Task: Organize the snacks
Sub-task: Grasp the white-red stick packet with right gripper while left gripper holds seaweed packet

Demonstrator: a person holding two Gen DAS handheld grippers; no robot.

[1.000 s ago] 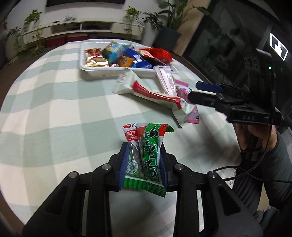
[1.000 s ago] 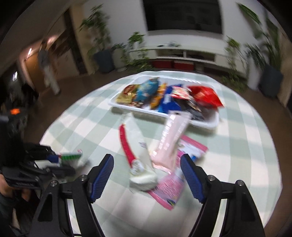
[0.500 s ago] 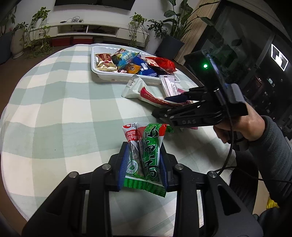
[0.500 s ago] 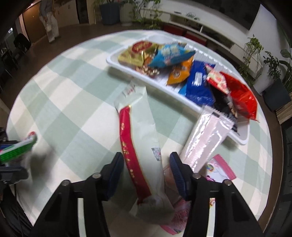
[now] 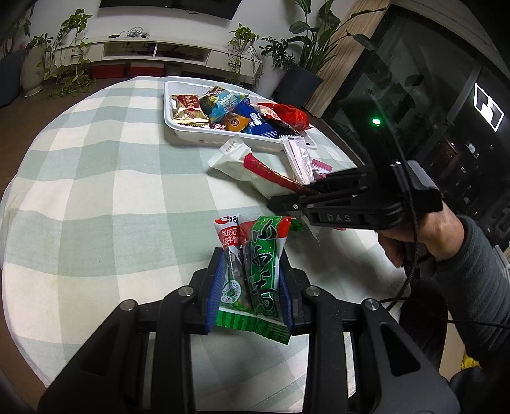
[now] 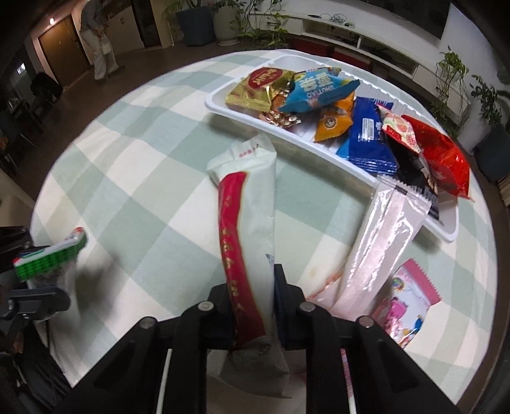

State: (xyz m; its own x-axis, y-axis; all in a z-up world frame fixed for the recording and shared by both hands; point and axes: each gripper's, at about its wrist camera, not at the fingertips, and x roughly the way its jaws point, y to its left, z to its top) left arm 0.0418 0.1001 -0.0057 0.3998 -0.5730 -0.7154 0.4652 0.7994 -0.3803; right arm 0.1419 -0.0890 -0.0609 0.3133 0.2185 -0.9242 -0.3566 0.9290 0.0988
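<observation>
Table: round, covered by a pale green and white checked cloth [image 5: 105, 178].
Far wall: white, with a low white media shelf [image 5: 153, 52] along it; red boxes [image 5: 127, 68] sit beneath.
Screen: dark panel [image 5: 169, 3] mounted above the shelf.
Plants: trailing greenery [image 5: 63, 54] left of the shelf, a large potted plant [image 5: 306, 63] at the corner.
Right side: dark glass [image 5: 430, 105] with reflections.
Floor: brown [image 6: 105, 86].
Doorway: wooden door [image 6: 55, 55], lit by a small lamp; a person [image 6: 97, 47] stands nearby.
</observation>
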